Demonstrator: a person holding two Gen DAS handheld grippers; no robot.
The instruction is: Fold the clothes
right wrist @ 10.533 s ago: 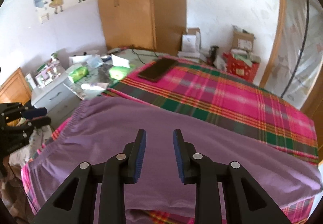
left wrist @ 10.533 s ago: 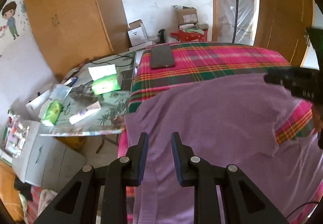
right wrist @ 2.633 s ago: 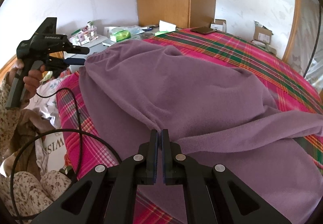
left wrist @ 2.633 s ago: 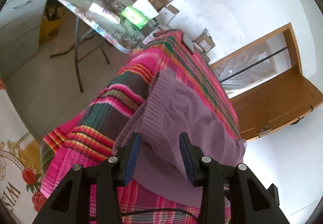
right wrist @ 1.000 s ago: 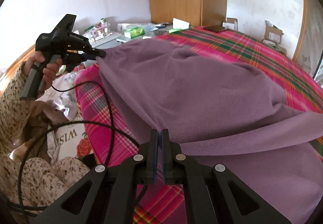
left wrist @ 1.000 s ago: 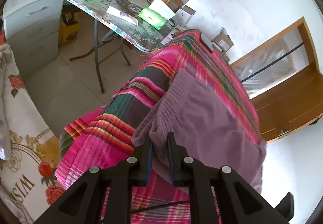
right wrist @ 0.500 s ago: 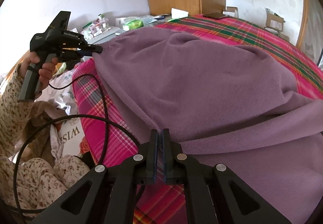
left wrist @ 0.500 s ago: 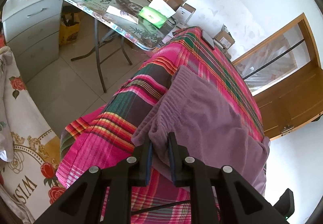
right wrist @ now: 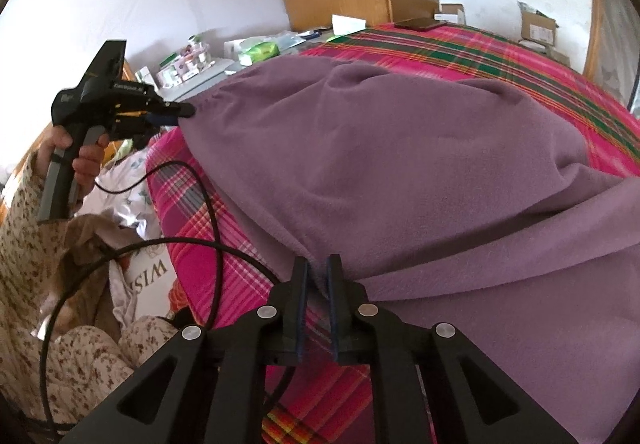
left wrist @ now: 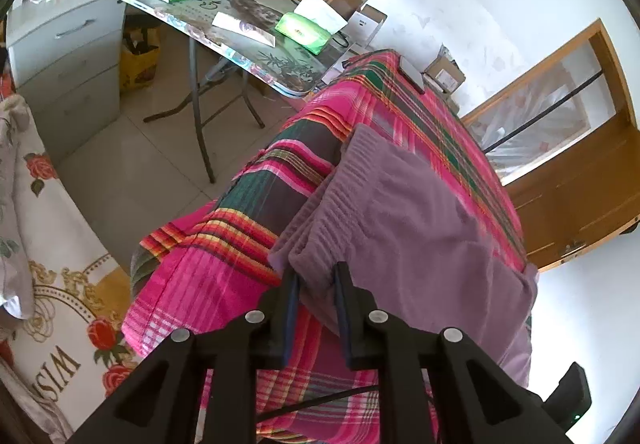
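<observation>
Bed [left wrist: 224, 240] with the pink plaid cover was the landmark, biggest thing in both views. Purple fleece garment [right wrist: 400, 148] lay spread over the bed, ribbed waistband end [left wrist: 340, 200] at the bed's corner nearest the counter [left wrist: 240, 32], rest draped along the bed top with one layer doubled over another toward my right side. Looked like trousers or a skirt, couldn't tell which.

My left gripper [left wrist: 316, 284] had its jaws narrowed on the waistband corner, a thick double layer of fabric between them, small gap left by the cloth. My right gripper [right wrist: 316, 276] pinched the garment's lower edge at the bed's near side, jaws close but not fully together, fabric between.

Judged handling: soft, light, floppy fleece, no stiffness, sagged wherever unsupported, a bit grippy so unlikely to slip. Best hold at corners and the ribbed band, thicker there; both layers needed catching or the fold would skew. Black cable [right wrist: 208, 228] trailed over the bed's edge near my right gripper, snag risk.
</observation>
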